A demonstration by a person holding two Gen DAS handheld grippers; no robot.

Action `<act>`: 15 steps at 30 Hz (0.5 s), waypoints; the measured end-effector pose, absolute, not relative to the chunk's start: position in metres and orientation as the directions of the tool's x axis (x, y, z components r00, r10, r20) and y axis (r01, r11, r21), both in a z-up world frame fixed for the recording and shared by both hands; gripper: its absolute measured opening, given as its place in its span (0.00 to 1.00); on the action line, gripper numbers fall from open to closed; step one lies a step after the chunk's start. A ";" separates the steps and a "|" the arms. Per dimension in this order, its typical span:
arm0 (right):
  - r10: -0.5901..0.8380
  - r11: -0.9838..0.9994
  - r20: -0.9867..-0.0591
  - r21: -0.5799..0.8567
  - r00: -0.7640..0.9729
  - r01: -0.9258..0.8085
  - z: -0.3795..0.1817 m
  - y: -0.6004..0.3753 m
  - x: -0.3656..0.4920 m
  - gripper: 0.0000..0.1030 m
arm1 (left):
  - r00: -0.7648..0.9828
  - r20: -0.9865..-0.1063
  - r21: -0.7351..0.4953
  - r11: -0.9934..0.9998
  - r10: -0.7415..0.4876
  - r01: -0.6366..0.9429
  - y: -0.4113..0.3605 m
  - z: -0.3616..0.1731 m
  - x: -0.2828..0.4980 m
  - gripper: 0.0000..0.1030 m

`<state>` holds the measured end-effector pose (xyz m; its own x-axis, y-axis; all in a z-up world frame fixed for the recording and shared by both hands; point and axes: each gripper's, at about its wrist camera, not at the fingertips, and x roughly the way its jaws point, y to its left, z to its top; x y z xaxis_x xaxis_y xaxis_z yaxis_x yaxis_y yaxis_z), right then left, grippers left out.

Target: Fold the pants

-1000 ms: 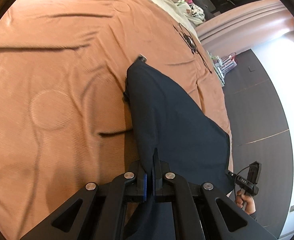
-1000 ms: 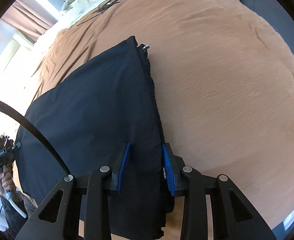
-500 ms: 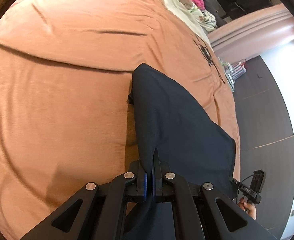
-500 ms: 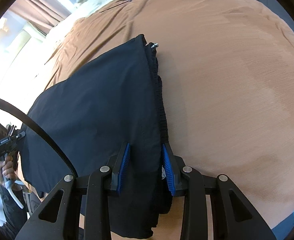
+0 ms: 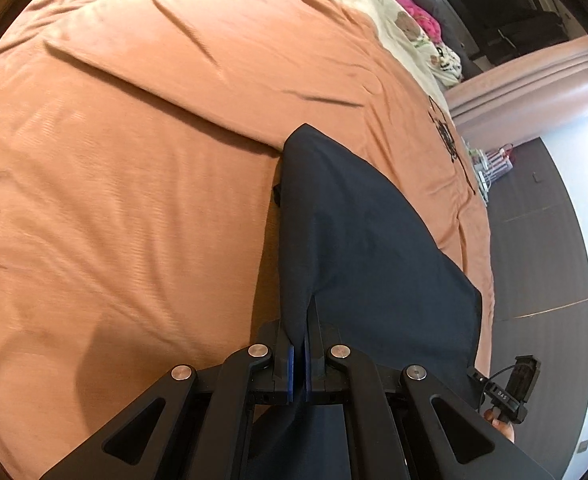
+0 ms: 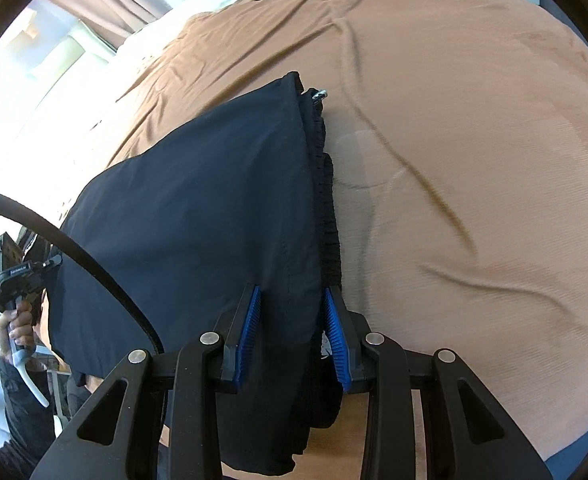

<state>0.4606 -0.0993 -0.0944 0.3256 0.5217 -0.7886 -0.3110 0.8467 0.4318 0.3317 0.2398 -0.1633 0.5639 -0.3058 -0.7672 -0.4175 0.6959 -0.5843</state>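
pants [image 5: 357, 240], dark navy and already doubled over, hang in a sheet between the two claws and trail down onto the orange-brown bedspread [image 5: 126, 184], their far corner resting on the cloth. the left gripper [image 5: 298, 344] has its jaws pinched almost together on a thin fold of one near corner. the right gripper [image 6: 290, 320] stands part-way apart, its blue pads [image 6: 250, 312] clamped on a thicker bundle where the gathered waistband [image 6: 327, 216] and a small metal clasp [image 6: 319, 94] lie along the right edge. holding both near corners like this looks meant to keep the leading edge taut and level, so the cloth can be carried across the bed without bunching.

compared with a second ago, both grips are unchanged, but the bedspread under them has slid along: long creases that sat further off are now close to the pants' far corner in the left view, and in the right view new wrinkles cross the bed on the right. in the left view, the pillows [image 5: 421, 36] at the far end show more.
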 end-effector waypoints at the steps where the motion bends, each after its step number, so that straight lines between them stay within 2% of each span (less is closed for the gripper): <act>1: 0.528 0.842 -0.787 0.437 0.319 -0.316 -0.096 -0.099 0.461 0.30 | 0.561 -0.771 -0.576 0.703 -0.299 -0.416 0.244 -0.163 0.330 0.03; 9: 0.531 0.834 -0.787 0.419 0.315 -0.359 -0.104 -0.091 0.461 0.30 | 0.538 -0.792 -0.553 0.713 -0.289 -0.432 0.266 -0.172 0.326 0.04; 12: 0.511 0.847 -0.790 0.397 0.339 -0.353 -0.104 -0.098 0.461 0.30 | 0.502 -0.824 -0.500 0.752 -0.262 -0.429 0.256 -0.178 0.325 0.06; 14: 0.510 0.848 -0.791 0.395 0.339 -0.354 -0.106 -0.108 0.460 0.30 | 0.489 -0.828 -0.500 0.753 -0.273 -0.427 0.254 -0.184 0.321 0.10; 15: 0.509 0.848 -0.791 0.392 0.340 -0.357 -0.106 -0.111 0.460 0.30 | 0.491 -0.825 -0.509 0.747 -0.280 -0.429 0.254 -0.186 0.317 0.17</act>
